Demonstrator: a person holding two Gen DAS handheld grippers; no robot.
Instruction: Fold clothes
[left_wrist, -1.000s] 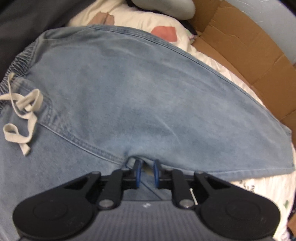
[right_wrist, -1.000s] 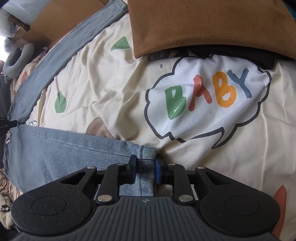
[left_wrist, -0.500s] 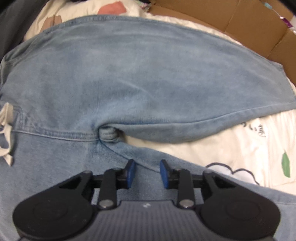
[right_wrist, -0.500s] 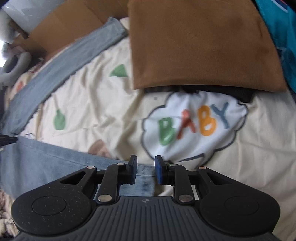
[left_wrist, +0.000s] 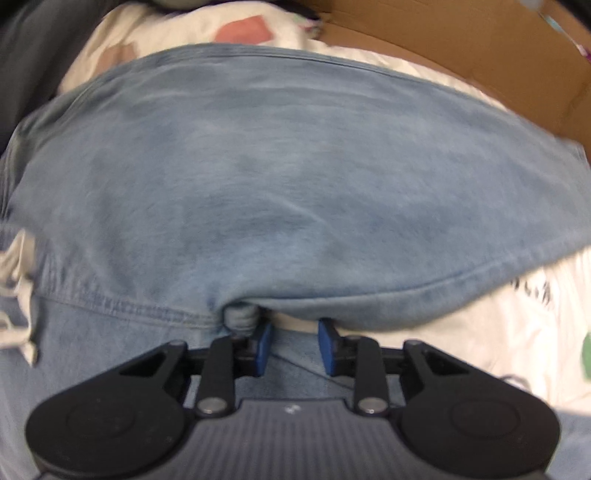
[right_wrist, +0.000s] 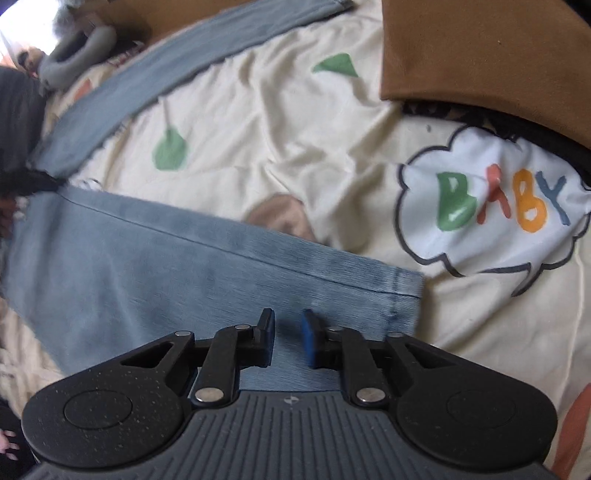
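Both tools are held apart over jeans (left_wrist: 295, 192) on the bed: left tool (left_wrist: 294, 345) at the crotch, right tool (right_wrist: 288, 338) near the hem.

Both claws point steeply downward. The left claw (left_wrist: 293, 341) has its jaws parted with nothing pinched between them. The right claw (right_wrist: 288, 338) likewise stands slightly parted, gripping nothing.

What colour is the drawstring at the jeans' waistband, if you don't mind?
Cream-white; the drawstring shows only in the left wrist view.
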